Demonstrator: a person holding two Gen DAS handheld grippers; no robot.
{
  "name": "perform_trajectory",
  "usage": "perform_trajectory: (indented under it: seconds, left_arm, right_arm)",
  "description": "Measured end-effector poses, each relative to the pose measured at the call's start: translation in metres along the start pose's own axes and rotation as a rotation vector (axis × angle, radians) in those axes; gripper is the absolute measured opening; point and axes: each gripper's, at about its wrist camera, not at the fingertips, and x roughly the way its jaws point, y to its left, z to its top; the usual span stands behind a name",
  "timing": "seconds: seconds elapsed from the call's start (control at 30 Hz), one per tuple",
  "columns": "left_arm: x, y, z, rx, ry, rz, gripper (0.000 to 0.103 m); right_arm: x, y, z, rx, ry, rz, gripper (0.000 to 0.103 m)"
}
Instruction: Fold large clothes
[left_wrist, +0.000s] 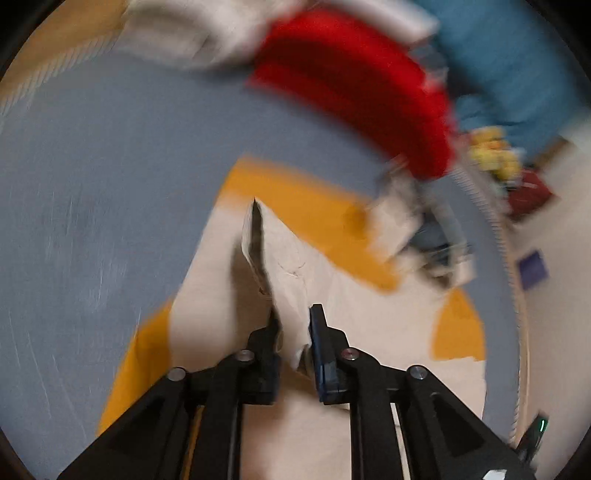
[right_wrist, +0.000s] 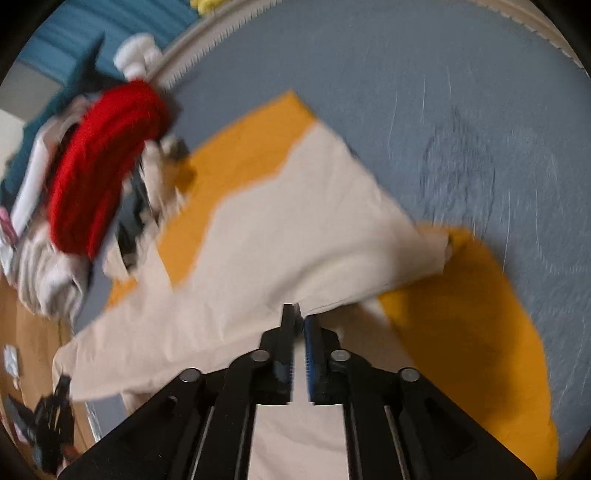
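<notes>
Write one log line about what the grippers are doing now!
left gripper: pinching cream cloth | right gripper: at cloth edge, grip unclear | yellow garment: underneath

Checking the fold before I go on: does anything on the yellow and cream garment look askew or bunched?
Yes. On the garment, a cream flap stands up in a ridge ahead of the left gripper rather than lying flat, and its cream edge runs diagonally. No damage shows.

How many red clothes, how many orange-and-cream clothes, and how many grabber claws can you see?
red garment: 1
cream-and-orange garment: 1
grippers: 2, the left gripper and the right gripper
Total: 4
</notes>
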Motion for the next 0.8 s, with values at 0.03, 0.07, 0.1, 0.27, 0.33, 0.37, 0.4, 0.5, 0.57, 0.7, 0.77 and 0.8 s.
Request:
perform_trajectory:
  seconds: [0.03, 0.07, 0.1, 0.27, 0.33, 0.37, 0.4, 0.5, 0.57, 0.7, 0.77, 0.8]
  left_arm:
    - [0.018, 0.008, -0.001, -0.044, 0.085, 0.005, 0.017]
    - [0.033, 0.021, -0.004, -0.104, 0.182, 0.003, 0.017]
    - [0.042, 0.034, -0.008, -0.171, 0.24, 0.0, 0.017]
    - [0.008, 0.036, -0.004, -0.182, 0.139, 0.082, 0.024]
    - [-0.012, 0.021, -0.001, -0.092, 0.073, 0.136, 0.026]
    - [-0.02, 0.014, -0.001, -0.052, 0.039, 0.154, 0.026]
    - [-0.03, 0.004, 0.001, 0.001, -0.01, 0.158, 0.026]
    - [-0.029, -0.016, 0.006, 0.154, -0.042, 0.125, 0.026]
    - [0.0, -0.031, 0.004, 0.222, 0.041, 0.074, 0.026]
    - [0.053, -0.013, -0.01, 0.228, 0.174, 0.187, 0.022]
    - [0.063, -0.012, -0.014, 0.251, 0.187, 0.222, 0.017]
    - [0.058, -0.016, -0.013, 0.255, 0.177, 0.221, 0.017]
  right_arm:
    - [0.0, 0.005, -0.009, -0.025, 0.013, -0.032, 0.014]
    - [0.0, 0.011, -0.018, -0.05, 0.022, -0.04, 0.014]
    - [-0.002, 0.014, -0.025, -0.07, 0.021, -0.037, 0.014]
    - [-0.023, 0.041, -0.039, -0.207, -0.061, -0.029, 0.023]
    - [-0.028, 0.052, -0.029, -0.27, -0.112, -0.013, 0.047]
    - [-0.031, 0.056, -0.022, -0.296, -0.14, -0.008, 0.056]
    - [-0.032, 0.06, -0.016, -0.333, -0.166, -0.018, 0.069]
    - [-0.03, 0.063, 0.001, -0.385, -0.179, -0.044, 0.071]
    - [-0.019, 0.056, 0.01, -0.385, -0.125, -0.068, 0.071]
    - [0.017, 0.036, 0.019, -0.393, 0.013, -0.18, 0.071]
    - [0.028, 0.025, 0.025, -0.373, 0.05, -0.232, 0.071]
    - [0.031, 0.021, 0.027, -0.36, 0.073, -0.232, 0.071]
